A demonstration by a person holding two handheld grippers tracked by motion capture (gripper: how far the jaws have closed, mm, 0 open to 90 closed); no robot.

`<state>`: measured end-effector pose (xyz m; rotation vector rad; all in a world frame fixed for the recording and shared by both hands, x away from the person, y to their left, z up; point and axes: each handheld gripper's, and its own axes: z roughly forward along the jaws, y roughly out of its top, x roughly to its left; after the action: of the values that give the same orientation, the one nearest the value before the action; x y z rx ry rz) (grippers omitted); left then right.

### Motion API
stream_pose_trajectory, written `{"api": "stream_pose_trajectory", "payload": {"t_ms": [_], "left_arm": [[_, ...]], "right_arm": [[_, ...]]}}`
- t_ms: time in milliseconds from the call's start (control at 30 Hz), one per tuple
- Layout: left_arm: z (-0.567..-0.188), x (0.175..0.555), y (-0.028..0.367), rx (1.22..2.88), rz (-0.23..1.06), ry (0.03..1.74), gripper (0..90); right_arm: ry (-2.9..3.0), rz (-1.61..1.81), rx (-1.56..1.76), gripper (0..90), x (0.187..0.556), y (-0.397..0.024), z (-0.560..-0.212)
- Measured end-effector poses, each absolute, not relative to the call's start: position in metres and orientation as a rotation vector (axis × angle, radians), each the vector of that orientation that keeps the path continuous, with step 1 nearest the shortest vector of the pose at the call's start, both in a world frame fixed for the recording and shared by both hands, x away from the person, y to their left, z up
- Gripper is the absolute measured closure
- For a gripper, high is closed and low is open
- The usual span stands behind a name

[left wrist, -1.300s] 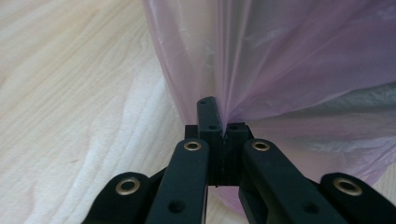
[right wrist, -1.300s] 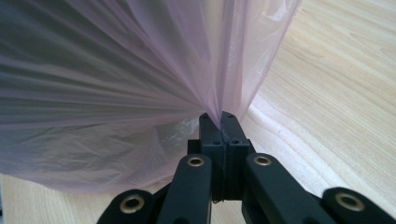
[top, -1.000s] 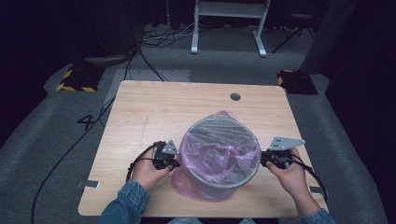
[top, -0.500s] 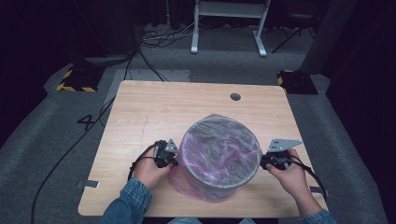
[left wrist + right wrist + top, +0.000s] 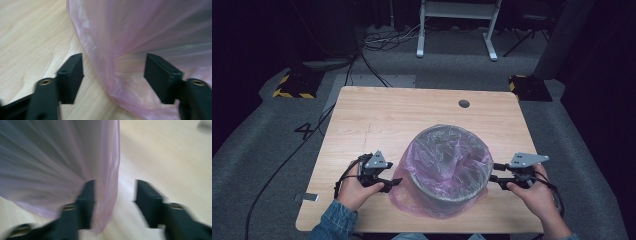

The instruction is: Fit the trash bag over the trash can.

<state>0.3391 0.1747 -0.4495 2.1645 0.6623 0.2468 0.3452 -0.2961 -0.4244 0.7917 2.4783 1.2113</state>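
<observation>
Change, left: left hand-held gripper (image 5: 395, 182) was shut on the bag (image 5: 412, 165) at the bin's left side; jaws have just been opening, now spread & off the film, hand drawn back a bit.
Change, bin: bin (image 5: 447, 167) same spot on table (image 5: 377, 120), near front edge, right of centre; bag folded over the rim.
Change, right: right hand-held gripper (image 5: 495, 171) was also shut at the bin's right side; jaws have just been opening, now apart.
Left gripper vs bag: left gripper view, loose pink fold hangs between the spread jaws, nearer the right-hand one in that view; left-hand jaw over bare wood. No pinch seen.
Right gripper vs bag: right gripper view (blurred), bag edge (image 5: 107, 170) drapes by the left-hand jaw, poss. touching; other jaw clear, wood in the gap.
Bin vs grippers: between the two, tips just beside its wall.
</observation>
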Motion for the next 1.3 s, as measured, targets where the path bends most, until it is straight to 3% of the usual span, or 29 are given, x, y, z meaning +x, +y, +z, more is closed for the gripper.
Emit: {"api": "stream_pose_trajectory", "payload": {"t_ms": [33,100,133,167,200,233,267,333,533,700,767,800,867,900,933,967,1000,1067,1100,1133,1167,1200,1233,1300], "left_arm": [[-0.444,0.335,0.175,2.146,0.268,0.637,28.0],[-0.433,0.332,0.171,2.121,0.310,0.581,25.3],[-0.428,0.333,0.167,2.108,0.320,0.558,25.8],[-0.425,0.335,0.163,2.097,0.327,0.538,28.4],[-0.421,0.339,0.155,2.096,0.329,0.486,38.8],[-0.421,0.339,0.155,2.096,0.329,0.486,56.0],[-0.420,0.343,0.149,2.103,0.307,0.444,68.2],[-0.424,0.348,0.145,2.142,0.294,0.474,89.2],[-0.449,0.362,0.141,2.227,0.232,0.565,90.0],[-0.449,0.360,0.144,2.225,0.227,0.572,90.0],[-0.449,0.360,0.145,2.228,0.234,0.572,90.0],[-0.450,0.360,0.146,2.252,0.235,0.599,90.0],[-0.455,0.362,0.145,2.311,0.251,0.637,90.0],[-0.455,0.362,0.145,2.311,0.251,0.637,90.0],[-0.459,0.363,0.143,2.304,0.239,0.638,90.0],[-0.459,0.363,0.143,2.304,0.239,0.638,89.8],[-0.458,0.362,0.141,2.285,0.258,0.625,88.6],[-0.457,0.361,0.139,2.260,0.266,0.603,82.0],[-0.455,0.361,0.136,2.226,0.266,0.586,82.1],[-0.453,0.361,0.136,2.222,0.273,0.582,81.9],[-0.453,0.361,0.136,2.222,0.273,0.582,82.1],[-0.454,0.361,0.136,2.216,0.260,0.583,82.7],[-0.454,0.361,0.138,2.220,0.267,0.589,82.7],[-0.455,0.361,0.140,2.227,0.271,0.596,79.7]], "right_arm": [[2.478,1.245,0.763,35.0,0.343,-0.297,-0.418],[2.483,1.284,0.671,33.3,0.339,-0.292,-0.405],[2.474,1.331,0.598,39.4,0.339,-0.285,-0.396],[2.472,1.354,0.561,55.3,0.340,-0.282,-0.393],[2.498,1.379,0.537,70.8,0.343,-0.280,-0.393],[2.498,1.379,0.537,70.8,0.343,-0.280,-0.393],[2.522,1.426,0.534,90.0,0.347,-0.278,-0.395],[2.516,1.440,0.581,90.0,0.351,-0.275,-0.399],[2.548,1.359,0.668,90.0,0.362,-0.264,-0.417],[2.718,1.112,0.696,90.0,0.362,-0.261,-0.443],[2.717,1.162,0.703,90.0,0.358,-0.268,-0.448],[2.678,1.223,0.686,88.1,0.356,-0.273,-0.444],[2.591,1.320,0.636,58.3,0.351,-0.278,-0.433],[2.591,1.320,0.636,58.3,0.351,-0.278,-0.433],[2.567,1.351,0.572,40.5,0.345,-0.277,-0.422],[2.567,1.351,0.572,40.5,0.345,-0.277,-0.422],[2.579,1.359,0.508,32.1,0.341,-0.272,-0.414],[2.591,1.345,0.476,30.7,0.340,-0.270,-0.412],[2.614,1.347,0.455,40.7,0.345,-0.266,-0.414],[2.658,1.345,0.434,60.7,0.349,-0.265,-0.417],[2.658,1.345,0.434,60.7,0.349,-0.265,-0.417],[2.749,1.342,0.402,83.8,0.355,-0.262,-0.426],[2.784,1.332,0.390,90.0,0.356,-0.261,-0.430],[2.808,1.319,0.417,90.0,0.356,-0.260,-0.435]]}}
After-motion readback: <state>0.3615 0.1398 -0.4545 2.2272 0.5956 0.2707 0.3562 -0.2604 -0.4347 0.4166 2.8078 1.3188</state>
